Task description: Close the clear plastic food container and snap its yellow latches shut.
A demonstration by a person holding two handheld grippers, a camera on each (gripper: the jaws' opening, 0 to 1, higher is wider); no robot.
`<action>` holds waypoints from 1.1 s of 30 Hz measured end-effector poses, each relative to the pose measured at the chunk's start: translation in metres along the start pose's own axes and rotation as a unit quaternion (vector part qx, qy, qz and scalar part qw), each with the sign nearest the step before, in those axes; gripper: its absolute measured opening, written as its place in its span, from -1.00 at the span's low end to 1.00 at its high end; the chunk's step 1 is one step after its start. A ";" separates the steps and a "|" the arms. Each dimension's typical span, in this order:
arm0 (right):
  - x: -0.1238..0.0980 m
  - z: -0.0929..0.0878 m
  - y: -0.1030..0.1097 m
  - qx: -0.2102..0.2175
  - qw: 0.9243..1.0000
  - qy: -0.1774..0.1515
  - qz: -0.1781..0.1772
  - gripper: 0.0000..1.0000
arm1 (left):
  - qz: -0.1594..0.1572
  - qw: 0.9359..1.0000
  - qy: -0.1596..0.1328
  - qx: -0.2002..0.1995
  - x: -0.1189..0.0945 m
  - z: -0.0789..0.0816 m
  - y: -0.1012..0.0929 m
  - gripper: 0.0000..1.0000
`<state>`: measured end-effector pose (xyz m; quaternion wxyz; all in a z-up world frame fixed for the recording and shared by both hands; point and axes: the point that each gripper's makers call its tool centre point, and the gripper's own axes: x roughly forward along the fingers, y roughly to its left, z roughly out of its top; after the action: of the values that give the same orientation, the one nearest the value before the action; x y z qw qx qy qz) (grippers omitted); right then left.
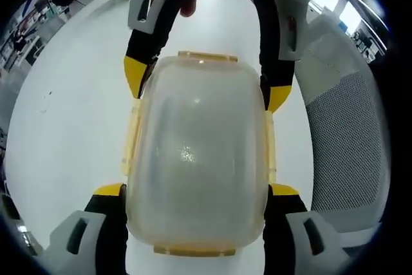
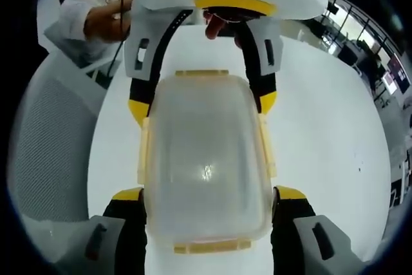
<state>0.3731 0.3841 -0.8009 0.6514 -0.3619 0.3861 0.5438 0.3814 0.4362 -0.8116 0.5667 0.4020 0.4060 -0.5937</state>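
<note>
While the container [image 1: 198,156] lies lid-up on the white table [image 1: 71,127], it sits between both grippers, one at each end of it. It is a cloudy, clear plastic box with rounded corners, and its lid is on. Four yellow latches rim it: one on each long side and one on each short end; in both views they lie flat against the container, though whether they are snapped down I cannot tell. In the left gripper view, the left gripper [image 1: 196,192] has its yellow-tipped jaws spread wide, flanking the near end of the container, not clamped. Beyond the far end, the right gripper [image 1: 207,88] straddles the container the same way. The right gripper view mirrors this. A mesh chair [image 1: 347,140] stands beside the table, past the container's long side.
</note>
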 end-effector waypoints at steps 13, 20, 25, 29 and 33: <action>0.000 -0.002 -0.010 0.000 1.000 -0.003 0.000 0.59 | 0.002 1.000 0.004 0.000 0.003 0.003 0.010 0.77; -0.001 -0.002 -0.019 0.004 1.000 -0.006 -0.002 0.59 | 0.001 1.000 0.005 0.003 0.003 0.005 0.020 0.77; 0.000 -0.002 -0.026 0.006 1.000 -0.008 -0.004 0.59 | 0.003 1.000 0.004 0.002 0.003 0.005 0.028 0.78; 0.000 -0.002 -0.034 0.008 1.000 -0.009 -0.006 0.59 | 0.004 1.000 0.003 0.005 0.003 0.006 0.035 0.78; 0.001 -0.002 -0.040 0.009 1.000 -0.012 -0.006 0.60 | 0.005 1.000 0.002 0.007 0.003 0.007 0.041 0.78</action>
<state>0.4124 0.3765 -0.8006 0.6622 -0.3518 0.3814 0.5407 0.4221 0.4275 -0.8129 0.5661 0.4086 0.4011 -0.5930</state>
